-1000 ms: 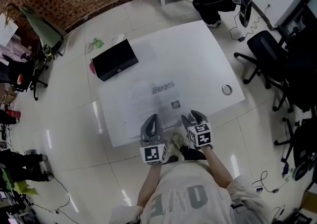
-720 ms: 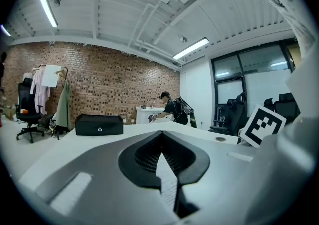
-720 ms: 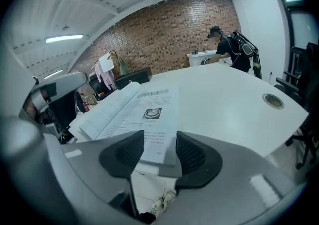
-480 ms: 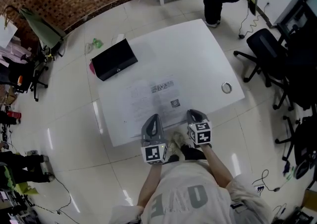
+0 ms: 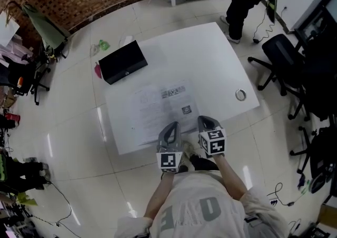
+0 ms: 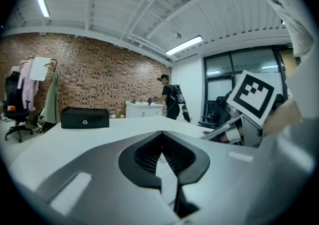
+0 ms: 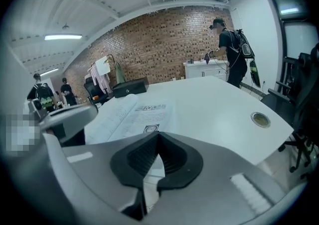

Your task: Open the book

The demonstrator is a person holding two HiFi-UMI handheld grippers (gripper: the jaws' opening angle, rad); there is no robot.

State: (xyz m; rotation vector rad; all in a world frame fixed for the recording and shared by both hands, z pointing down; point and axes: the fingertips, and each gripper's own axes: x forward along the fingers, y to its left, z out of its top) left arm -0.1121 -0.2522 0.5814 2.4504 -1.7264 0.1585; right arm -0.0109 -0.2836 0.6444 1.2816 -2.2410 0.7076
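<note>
Now both grippers sit at the lower edge of the white tabletop (image 5: 210, 58), where the book (image 5: 158, 106) lies open and flat. The left gripper (image 6: 162, 135) has its jaws pressed together with nothing between them. The right gripper (image 7: 158, 135) has just closed its jaws by the book's lower right corner; whether they pinch a page cannot be told.

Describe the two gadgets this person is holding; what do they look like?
The left gripper and right gripper are grey tapered shells with black ribbed pads; each carries a white cube printed with black square markers. The person wears a pale T-shirt with large letters.
</note>
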